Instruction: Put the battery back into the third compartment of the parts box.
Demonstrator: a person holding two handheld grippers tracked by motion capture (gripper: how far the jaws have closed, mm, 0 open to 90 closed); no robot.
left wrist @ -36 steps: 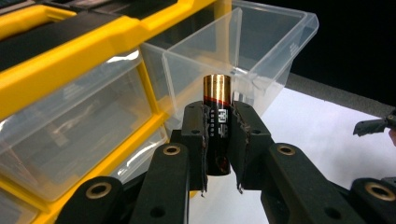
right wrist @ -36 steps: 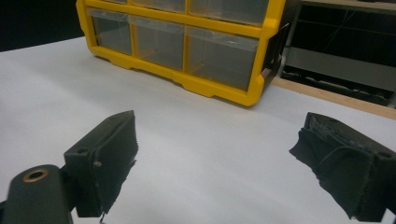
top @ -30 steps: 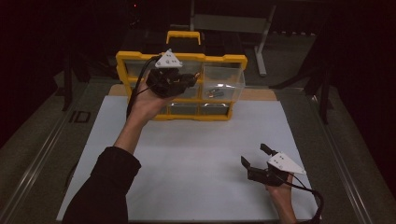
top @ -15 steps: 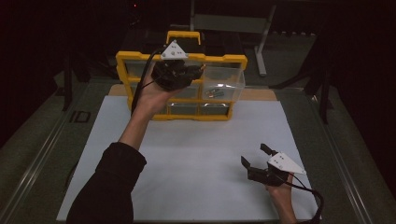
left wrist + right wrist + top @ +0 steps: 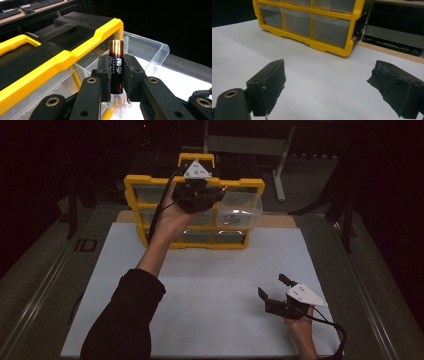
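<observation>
Your left gripper (image 5: 116,75) is clamped on an upright battery (image 5: 116,65) beside the pulled-out clear drawer (image 5: 147,53). Your right gripper (image 5: 327,87) sits with jaws spread over the white mat (image 5: 317,75).

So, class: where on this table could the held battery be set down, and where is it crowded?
Free: the white mat between the yellow drawer cabinet and the right gripper, plus its left half. Crowded: the far edge, where the left gripper holds the battery by the pulled-out clear drawer.
</observation>
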